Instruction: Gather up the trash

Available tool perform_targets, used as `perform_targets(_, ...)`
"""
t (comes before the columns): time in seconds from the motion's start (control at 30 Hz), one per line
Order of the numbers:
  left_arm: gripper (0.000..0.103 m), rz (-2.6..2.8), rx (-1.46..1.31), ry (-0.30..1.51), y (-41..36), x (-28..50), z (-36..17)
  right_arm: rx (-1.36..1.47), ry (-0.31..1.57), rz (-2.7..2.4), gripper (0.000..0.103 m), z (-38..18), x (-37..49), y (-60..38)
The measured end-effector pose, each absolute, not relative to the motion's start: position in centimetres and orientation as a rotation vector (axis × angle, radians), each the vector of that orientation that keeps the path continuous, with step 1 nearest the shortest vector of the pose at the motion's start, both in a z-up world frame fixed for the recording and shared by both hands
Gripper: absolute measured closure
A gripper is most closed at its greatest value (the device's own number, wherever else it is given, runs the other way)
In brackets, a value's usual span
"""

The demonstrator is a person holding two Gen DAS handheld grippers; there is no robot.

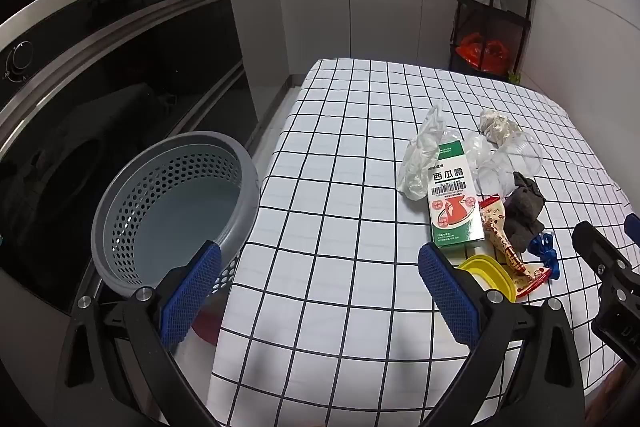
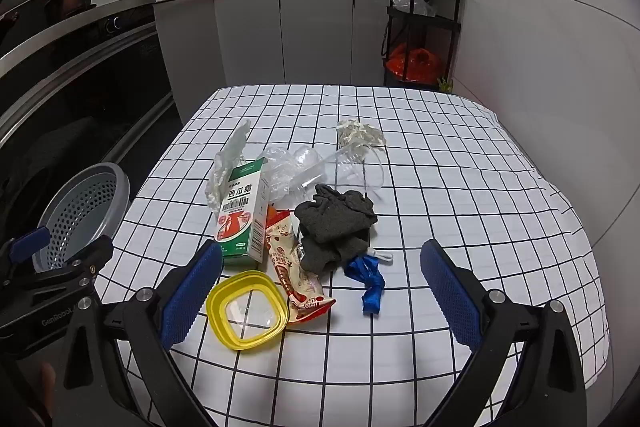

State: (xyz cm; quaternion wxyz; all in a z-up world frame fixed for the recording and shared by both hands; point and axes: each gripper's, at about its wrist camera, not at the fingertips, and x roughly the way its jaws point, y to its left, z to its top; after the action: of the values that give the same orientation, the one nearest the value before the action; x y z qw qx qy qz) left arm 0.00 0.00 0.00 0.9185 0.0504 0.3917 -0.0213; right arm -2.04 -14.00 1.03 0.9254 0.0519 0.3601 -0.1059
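A pile of trash lies on the checked tablecloth [image 2: 440, 195]: a green and white carton [image 2: 240, 215] [image 1: 454, 195], a yellow lid [image 2: 247, 309] [image 1: 490, 273], a red snack wrapper [image 2: 294, 275], a dark grey cloth [image 2: 334, 223], a blue strip [image 2: 370, 281], clear plastic cups [image 2: 344, 169], a crumpled paper [image 2: 358, 133] and a white plastic bag [image 1: 422, 155]. A grey perforated basket [image 1: 172, 203] [image 2: 82, 211] stands off the table's left edge. My left gripper [image 1: 320, 291] is open and empty beside the basket. My right gripper [image 2: 320, 291] is open and empty just before the pile.
A black oven front [image 1: 100, 75] runs along the left. Grey cabinets [image 2: 280, 35] and a sink counter are at the back. A black shelf cart [image 2: 424, 11] with a red bag stands at the back right by the white wall.
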Motion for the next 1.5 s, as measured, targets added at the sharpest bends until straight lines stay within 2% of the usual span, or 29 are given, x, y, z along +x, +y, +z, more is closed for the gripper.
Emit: perform_targets(1.5,0.006,-0.045,0.107,0.79,0.05,-0.02,0.22,0.116,0.739,-0.218,0.008,1.23,-2.19,-14.2)
